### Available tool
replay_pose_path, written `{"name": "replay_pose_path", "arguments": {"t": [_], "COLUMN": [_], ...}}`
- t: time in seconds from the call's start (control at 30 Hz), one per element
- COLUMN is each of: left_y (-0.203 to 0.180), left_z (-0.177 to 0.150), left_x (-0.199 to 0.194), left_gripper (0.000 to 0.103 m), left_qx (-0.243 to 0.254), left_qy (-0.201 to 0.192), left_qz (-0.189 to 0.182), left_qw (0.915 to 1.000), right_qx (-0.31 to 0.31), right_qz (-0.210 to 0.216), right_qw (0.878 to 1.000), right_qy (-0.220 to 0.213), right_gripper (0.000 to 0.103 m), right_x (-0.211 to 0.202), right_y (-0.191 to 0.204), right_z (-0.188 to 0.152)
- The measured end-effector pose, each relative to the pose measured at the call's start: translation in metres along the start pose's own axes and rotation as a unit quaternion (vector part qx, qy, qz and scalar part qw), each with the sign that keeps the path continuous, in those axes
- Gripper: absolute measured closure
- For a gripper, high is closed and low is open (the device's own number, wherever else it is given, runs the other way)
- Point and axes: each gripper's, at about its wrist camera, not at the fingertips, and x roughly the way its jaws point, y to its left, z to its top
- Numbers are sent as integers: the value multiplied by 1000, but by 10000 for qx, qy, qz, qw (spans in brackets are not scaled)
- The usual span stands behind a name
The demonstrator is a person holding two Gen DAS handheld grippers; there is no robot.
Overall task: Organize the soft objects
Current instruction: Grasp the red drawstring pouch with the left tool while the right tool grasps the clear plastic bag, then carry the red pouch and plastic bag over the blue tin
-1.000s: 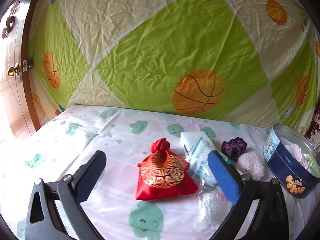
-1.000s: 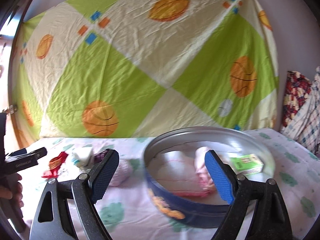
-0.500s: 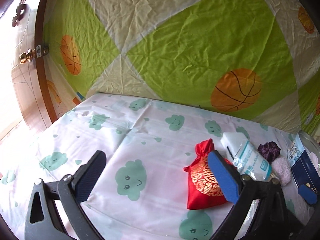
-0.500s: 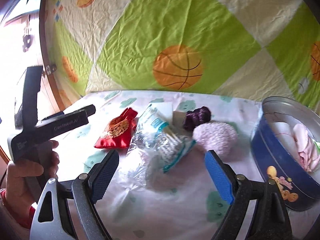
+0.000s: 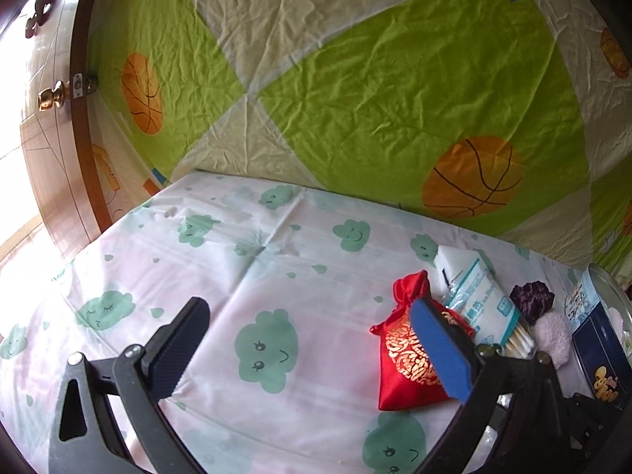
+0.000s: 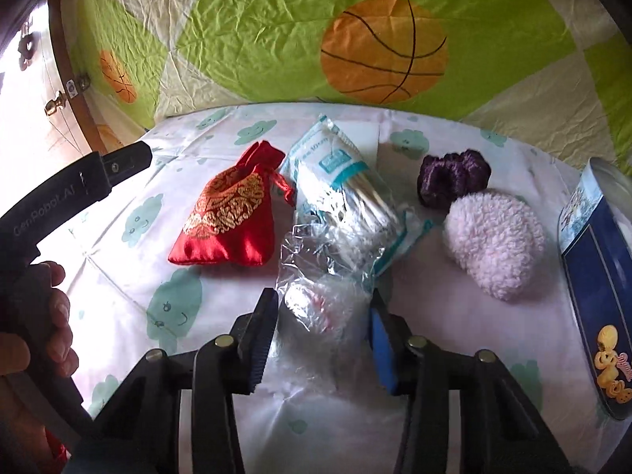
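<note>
Right gripper (image 6: pixel 322 339) is closing in on the crinkly clear plastic bag (image 6: pixel 324 276), which lies between its jaws on the cloud-print sheet (image 6: pixel 454 335), just in front of the cotton swab pack (image 6: pixel 343 181). Left gripper (image 5: pixel 308 351) hangs spread wide, the red pouch (image 5: pixel 403 359) just behind its right finger.

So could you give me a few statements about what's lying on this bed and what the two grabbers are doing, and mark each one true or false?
1. The red pouch lies flat on the sheet. True.
2. The purple scrunchie is inside the blue tin. False: it lies on the sheet, beside the fluffy pink pad.
3. The right gripper is closing around a clear plastic bag. True.
4. The left gripper holds the red pouch. False: its jaws are wide open and empty.
5. The cotton swab packet stands upright. False: it lies on its side.
</note>
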Motion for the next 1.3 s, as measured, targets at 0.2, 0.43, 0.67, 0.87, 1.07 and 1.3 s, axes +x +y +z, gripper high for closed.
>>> {"name": "replay_pose_path", "arguments": {"t": [0.2, 0.43, 0.67, 0.87, 1.07, 1.3], "left_y": [-7, -49, -80, -85, -64, -60], "left_z": [-5, -11, -15, -15, -16, -13], "left_x": [3, 20, 68, 69, 51, -8], "left_gripper": [0, 6, 13, 26, 75, 75], "left_qx": [36, 338, 699, 629, 189, -215], "left_qy": [146, 549, 1542, 1542, 1329, -198], "left_qz": [-346, -657, -255, -172, -714, -750], "left_qw": [9993, 9958, 9852, 9859, 9884, 9968], "right_qx": [42, -97, 36, 79, 164, 87], "right_qz": [520, -105, -40, 22, 41, -126], "right_qw": [9982, 9844, 9799, 9810, 9821, 9711], "right_qy": [-287, -1752, -1992, -1940, -1878, -2383], "right_gripper": [67, 67, 67, 67, 67, 67], "right_x": [-33, -99, -104, -101, -100, -121], "right_y": [-28, -60, -70, -70, -73, -72], "right_z": [-15, -24, -20, -21, -23, -25]}}
